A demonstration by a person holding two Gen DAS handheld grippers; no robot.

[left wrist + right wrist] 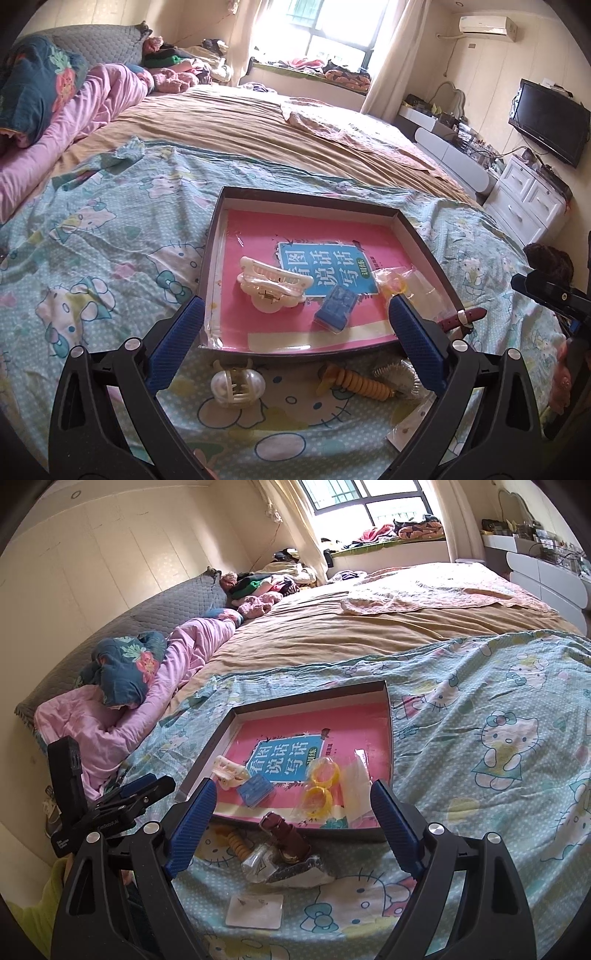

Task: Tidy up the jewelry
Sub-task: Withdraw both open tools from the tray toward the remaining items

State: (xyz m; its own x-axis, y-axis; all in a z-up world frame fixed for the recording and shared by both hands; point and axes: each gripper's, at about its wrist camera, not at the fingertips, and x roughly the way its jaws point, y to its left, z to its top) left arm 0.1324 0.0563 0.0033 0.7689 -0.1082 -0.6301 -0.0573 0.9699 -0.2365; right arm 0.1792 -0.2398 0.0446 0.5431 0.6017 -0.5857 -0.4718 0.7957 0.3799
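The tray's (pixel 424 236) far half lies bare; clip (pixel 271 286), bangles (pixel 321 788) and strap (pixel 286 834) crowd its near edge; bed (pixel 110 229) beside it lies open.

Both wrist views angled down from close above the bed (pixel 110 229). Shared: shallow box (pixel 424 236), seemingly from neighbouring sides.

Left gripper (pixel 297 325): jaws wide apart, nothing between blue pads (pixel 177 347), tilted downward. Right gripper (pixel 293 808): jaws likewise spread wide, empty, angled downward, just beside left one.
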